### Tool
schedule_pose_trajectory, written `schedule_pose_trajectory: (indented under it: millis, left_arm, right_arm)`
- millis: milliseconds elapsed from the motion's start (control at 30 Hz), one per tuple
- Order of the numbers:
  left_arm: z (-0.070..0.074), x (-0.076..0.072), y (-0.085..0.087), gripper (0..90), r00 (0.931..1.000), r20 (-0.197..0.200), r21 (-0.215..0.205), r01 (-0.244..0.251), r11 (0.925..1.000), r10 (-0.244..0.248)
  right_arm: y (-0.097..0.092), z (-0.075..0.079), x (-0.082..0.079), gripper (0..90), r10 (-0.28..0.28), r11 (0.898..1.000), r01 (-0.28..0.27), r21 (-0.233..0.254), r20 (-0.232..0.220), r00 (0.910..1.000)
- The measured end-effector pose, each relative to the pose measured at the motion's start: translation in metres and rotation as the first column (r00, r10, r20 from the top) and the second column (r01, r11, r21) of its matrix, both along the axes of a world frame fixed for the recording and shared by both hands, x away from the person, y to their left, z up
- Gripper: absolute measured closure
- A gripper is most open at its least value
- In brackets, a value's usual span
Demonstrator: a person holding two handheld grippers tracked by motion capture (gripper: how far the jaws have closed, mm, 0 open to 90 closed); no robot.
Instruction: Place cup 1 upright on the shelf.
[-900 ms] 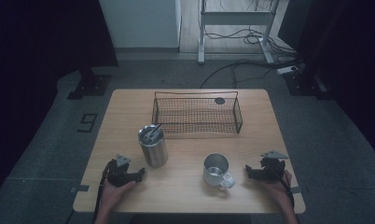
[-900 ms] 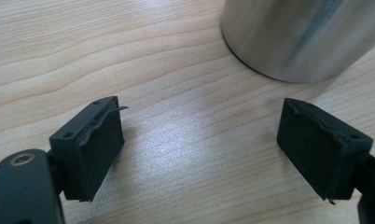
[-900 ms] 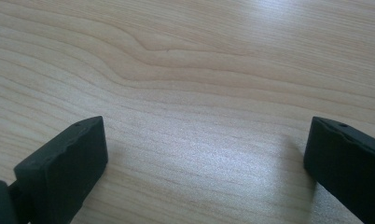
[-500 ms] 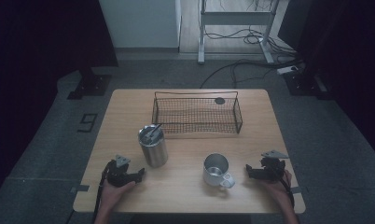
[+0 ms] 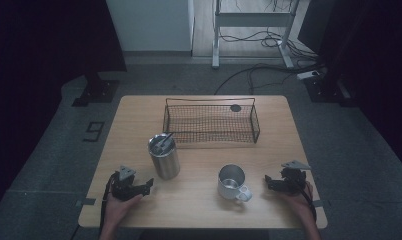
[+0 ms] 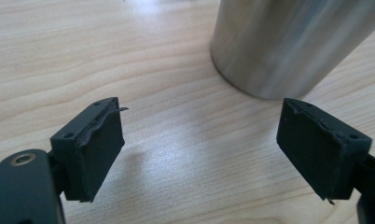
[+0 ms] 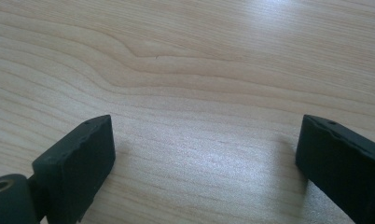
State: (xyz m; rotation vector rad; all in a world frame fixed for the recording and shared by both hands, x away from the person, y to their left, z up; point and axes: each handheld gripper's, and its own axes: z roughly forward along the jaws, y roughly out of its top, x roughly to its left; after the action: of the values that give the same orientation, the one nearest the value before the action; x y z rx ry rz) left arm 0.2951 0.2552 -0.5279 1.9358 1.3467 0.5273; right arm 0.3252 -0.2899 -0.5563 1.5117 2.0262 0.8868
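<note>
From above, I see my left gripper (image 5: 148, 185) lower left and right gripper (image 5: 267, 181) lower right, both low over the table (image 5: 199, 205). The tumbler (image 5: 164, 156) stands left of centre, the mug (image 5: 232, 182) lower centre, the basket (image 5: 211, 122) beyond.

In the left gripper view, the jaws gape; I'd advance squarely to straddle the tumbler's base.

In the right gripper view, the jaws spread over bare wood.

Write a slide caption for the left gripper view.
Left gripper open above the wooden table, steel tumbler just ahead.
</note>
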Motion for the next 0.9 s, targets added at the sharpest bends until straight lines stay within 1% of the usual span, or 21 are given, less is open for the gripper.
schedule_pose_trajectory:
  millis: [33,167,333,433,467,500,600,733,900]
  left_arm:
    - [0.003,-0.001,-0.001,14.8,1.0000,0.003,-0.008,0.004,1.0000,-0.004]
    - [0.013,-0.004,-0.008,14.7,0.9993,0.032,-0.009,0.021,0.9997,-0.021]
    - [0.018,-0.006,-0.008,13.7,0.9988,0.042,-0.022,0.026,0.9994,-0.025]
    - [0.024,-0.009,-0.006,13.2,0.9981,0.057,-0.046,0.027,0.9986,-0.024]
    - [0.024,-0.009,-0.006,13.1,0.9981,0.057,-0.046,0.027,0.9986,-0.024]
    - [0.027,-0.010,-0.005,12.9,0.9976,0.065,-0.060,0.028,0.9978,-0.024]
    - [0.030,-0.011,-0.005,12.7,0.9970,0.073,-0.067,0.033,0.9972,-0.028]
    - [0.037,-0.014,-0.007,12.4,0.9949,0.095,-0.070,0.040,0.9968,-0.033]
    - [0.045,-0.016,-0.008,12.2,0.9934,0.109,-0.076,0.045,0.9960,-0.037]
  right_arm:
    - [0.000,0.000,0.000,4.4,0.000,1.000,0.000,0.000,0.001,1.0000]
    - [0.000,0.000,0.000,4.4,0.000,1.000,0.000,0.000,0.001,1.0000]
    - [0.000,0.000,0.000,4.6,-0.002,1.000,0.002,-0.001,0.001,1.0000]
    - [0.000,0.000,0.000,4.6,-0.002,1.000,0.002,-0.001,0.002,1.0000]
    - [0.000,0.000,0.000,4.6,-0.002,1.000,0.002,-0.001,0.002,1.0000]
    - [0.000,0.000,0.000,4.5,-0.002,1.000,0.002,-0.001,0.001,1.0000]
    - [0.000,0.000,0.000,4.5,-0.002,1.000,0.002,-0.001,0.001,1.0000]
    - [0.000,0.000,0.000,4.6,-0.002,1.000,0.002,-0.001,0.001,1.0000]
    - [0.000,0.000,0.000,4.6,-0.002,1.000,0.002,-0.001,0.001,1.0000]
